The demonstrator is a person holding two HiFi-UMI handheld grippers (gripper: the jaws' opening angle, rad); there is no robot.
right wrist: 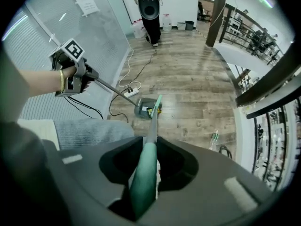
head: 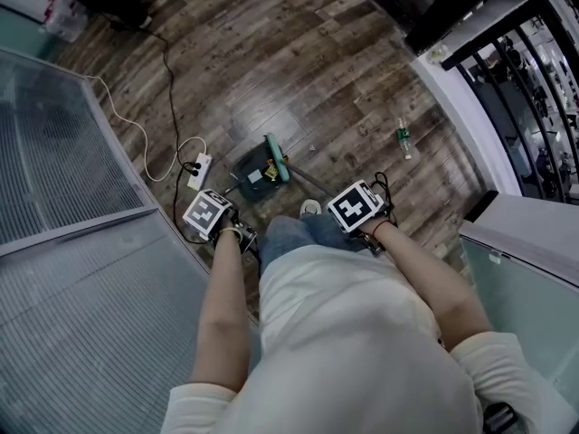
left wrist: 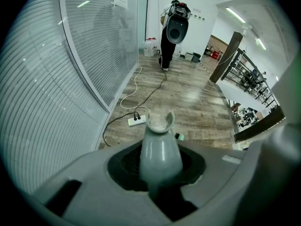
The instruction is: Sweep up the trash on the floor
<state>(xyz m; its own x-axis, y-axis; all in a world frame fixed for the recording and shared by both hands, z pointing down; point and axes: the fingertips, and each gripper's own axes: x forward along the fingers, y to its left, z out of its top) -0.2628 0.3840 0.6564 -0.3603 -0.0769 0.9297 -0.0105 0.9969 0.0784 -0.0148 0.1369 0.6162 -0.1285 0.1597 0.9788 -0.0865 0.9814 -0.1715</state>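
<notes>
Head view first: the dark grey plastic dustpan sits on the wooden plank floor just above centre of frame. The green brush head of the broom touches its upper right edge. There's something small and yellowish-white inside the pan, can't tell what.

The only trash I can spot is a small green plastic bottle lying flat, right of centre and well apart from the pan. Its long axis runs roughly up-down in frame. The left gripper is lower left of the pan and the right gripper is lower right. So the bottle is on the right gripper's side, and that's the nearer one. A white power strip with its cables lies just left of the pan.

Left gripper view: the jaws are clamped on the pale grey dustpan handle, and its forked clip end pokes up mid-frame. The bottle isn't in this view.

Right gripper view: the jaws are closed round the teal broom handle. The shaft runs straight up-frame to the brush head at the pan. The bottle shows lower right of that, off to the right of the broom's line.

My guess for the next move: swing the brush out rightwards past the bottle, then drag it back left toward the pan. Or bring the pan over with the left.
</notes>
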